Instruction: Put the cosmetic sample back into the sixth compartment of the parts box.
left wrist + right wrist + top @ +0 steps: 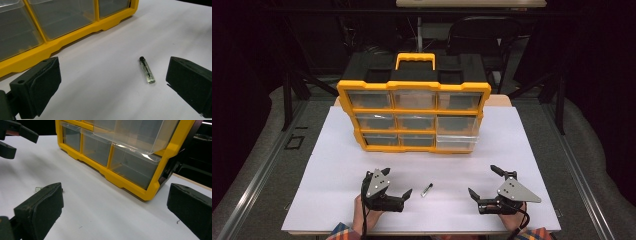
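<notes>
Left tongs (398,182) rest low at about 7 o'clock on the white worktop (322,170), jaws spread wide and holding nothing, a hand (364,216) gripping them from below. Right tongs (486,181) sit at about 5 o'clock, jaws likewise wide apart and empty. Between the two, near 6 o'clock, a small clear glass vial (427,189) with a dark cap lies flat on the worktop, touching neither pair; in the left gripper view the vial (147,70) lies between the jaws but nearer the right one, cap end pointing away. At 12 o'clock stands a yellow-framed organiser (413,117) with clear drawers and a yellow handle on top; its lower-right drawer (455,143) is pulled partway out. Left tongs also show in the right gripper view, far upper left (13,138), jaws parted
</notes>
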Demonstrator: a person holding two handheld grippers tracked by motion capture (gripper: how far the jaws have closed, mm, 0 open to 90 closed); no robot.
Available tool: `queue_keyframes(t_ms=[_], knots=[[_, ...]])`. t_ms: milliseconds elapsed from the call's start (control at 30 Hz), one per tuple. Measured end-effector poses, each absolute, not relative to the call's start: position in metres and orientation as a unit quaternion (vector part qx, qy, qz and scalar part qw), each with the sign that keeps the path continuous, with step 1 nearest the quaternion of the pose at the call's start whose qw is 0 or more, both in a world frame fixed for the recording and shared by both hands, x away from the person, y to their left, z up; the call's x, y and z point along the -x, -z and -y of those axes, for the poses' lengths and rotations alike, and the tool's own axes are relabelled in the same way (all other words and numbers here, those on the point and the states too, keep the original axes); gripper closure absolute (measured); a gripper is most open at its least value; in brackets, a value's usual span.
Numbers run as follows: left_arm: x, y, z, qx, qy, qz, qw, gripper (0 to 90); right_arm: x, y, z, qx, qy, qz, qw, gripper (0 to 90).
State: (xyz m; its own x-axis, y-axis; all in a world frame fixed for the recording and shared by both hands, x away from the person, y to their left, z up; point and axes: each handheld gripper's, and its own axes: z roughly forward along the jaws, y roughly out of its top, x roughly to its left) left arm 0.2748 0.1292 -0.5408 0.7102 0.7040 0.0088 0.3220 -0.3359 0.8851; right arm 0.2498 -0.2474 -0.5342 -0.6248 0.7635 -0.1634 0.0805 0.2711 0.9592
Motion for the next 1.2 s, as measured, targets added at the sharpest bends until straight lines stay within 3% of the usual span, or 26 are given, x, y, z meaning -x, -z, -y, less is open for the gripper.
queue_keyframes(t_ms=[933, 1200], knots=[[-0.284, 0.546, -0.082, -0.830, -0.172, -0.320, 0.423, 0.4, -0.252, 0.536, 0.247, -0.291, -0.526, -0.733, 0.320, 0.2], [-0.286, 0.548, -0.070, -0.842, -0.159, -0.313, 0.409, 12.9, -0.252, 0.536, 0.247, -0.291, -0.524, -0.734, 0.318, 0.3]])
